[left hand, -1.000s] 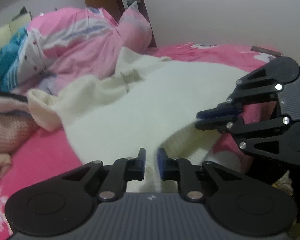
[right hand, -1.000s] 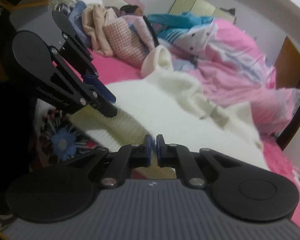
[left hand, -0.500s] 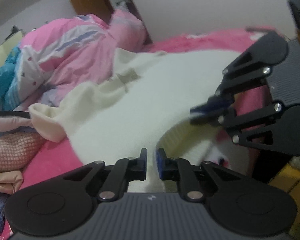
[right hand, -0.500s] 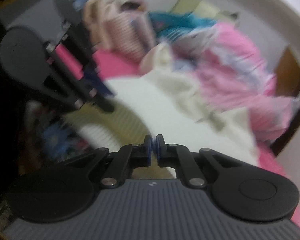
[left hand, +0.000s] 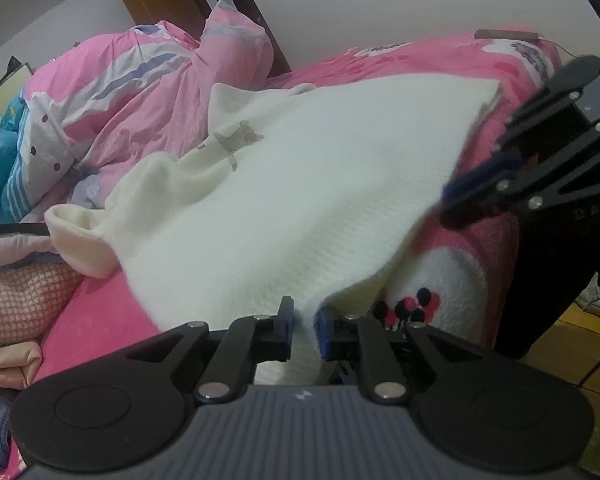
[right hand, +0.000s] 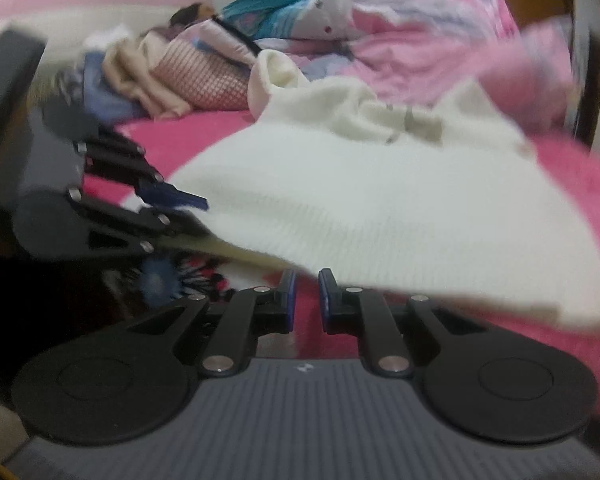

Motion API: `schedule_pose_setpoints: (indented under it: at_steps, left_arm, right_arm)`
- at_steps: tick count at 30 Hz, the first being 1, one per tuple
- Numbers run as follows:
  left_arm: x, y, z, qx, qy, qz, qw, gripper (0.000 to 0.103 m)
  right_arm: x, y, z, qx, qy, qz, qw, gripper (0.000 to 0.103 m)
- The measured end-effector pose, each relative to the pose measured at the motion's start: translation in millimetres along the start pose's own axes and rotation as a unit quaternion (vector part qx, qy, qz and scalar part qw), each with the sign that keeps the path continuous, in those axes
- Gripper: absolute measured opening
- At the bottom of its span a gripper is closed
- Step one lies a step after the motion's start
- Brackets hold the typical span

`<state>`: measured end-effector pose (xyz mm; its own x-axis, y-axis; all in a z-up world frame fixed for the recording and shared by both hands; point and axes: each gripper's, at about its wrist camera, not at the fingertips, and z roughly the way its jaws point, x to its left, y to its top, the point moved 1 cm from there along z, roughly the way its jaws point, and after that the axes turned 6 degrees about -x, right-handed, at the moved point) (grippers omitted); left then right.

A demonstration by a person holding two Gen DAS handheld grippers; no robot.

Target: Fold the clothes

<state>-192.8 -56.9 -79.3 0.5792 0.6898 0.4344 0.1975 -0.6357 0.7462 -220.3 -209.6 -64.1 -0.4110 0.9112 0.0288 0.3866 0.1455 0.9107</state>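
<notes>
Left wrist: fuzzy ribbed-knit cream sweater (left hand: 320, 184), plush pink blanket (left hand: 452, 60)

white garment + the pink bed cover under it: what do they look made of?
White garment: looks like a soft knit, matte and slightly fuzzy; fine ribbed rows show near the hem, likely wool or acrylic, fibre unclear. Pink bed cover: seems a plush fleece, matte, with a short fuzzy pile visible on its printed white patch.

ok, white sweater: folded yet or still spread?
Mostly spread. The white sweater lies open across the pink bed, one sleeve out to the side; only its near hem is lifted.
</notes>
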Motion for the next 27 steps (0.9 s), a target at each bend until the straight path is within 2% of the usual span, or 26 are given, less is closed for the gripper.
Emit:
schedule_pose_setpoints:
  at_steps: [4,7,11,13,16,22,24,27]
  left_arm:
    - [2,2,-1,-0.009,0.011,-0.011,0.9998,0.014]
    - [8,5,-2,-0.018,0.02,-0.028,0.9993,0.009]
    - [13,7,-3,-0.021,0.025,-0.042,0.9986,0.008]
    - [12,7,-2,-0.022,0.029,-0.036,0.9987,0.008]
    - [9,5,-2,-0.021,0.033,-0.024,0.999,0.008]
    - [8,3,0,-0.014,0.027,-0.02,0.9993,0.008]
    - [8,2,0,-0.011,0.024,-0.019,0.9995,0.008]
    - [7,2,1,-0.005,0.02,-0.016,0.9997,0.008]
  right_arm:
    - [-14,-4,2,0.005,0.016,0.079,0.997,0.011]
    - [-20,-5,3,0.0,0.036,0.121,0.992,0.011]
    - [-15,-2,10,-0.003,0.058,0.121,0.991,0.011]
    - [-12,-1,13,-0.007,0.059,0.116,0.991,0.011]
    - [-22,1,18,-0.014,0.047,0.147,0.988,0.011]
    - [-68,-11,16,-0.017,0.063,0.287,0.956,0.013]
    - [-78,-15,12,-0.02,0.069,0.315,0.946,0.023]
    - [-92,-22,6,-0.031,0.086,0.364,0.927,0.032]
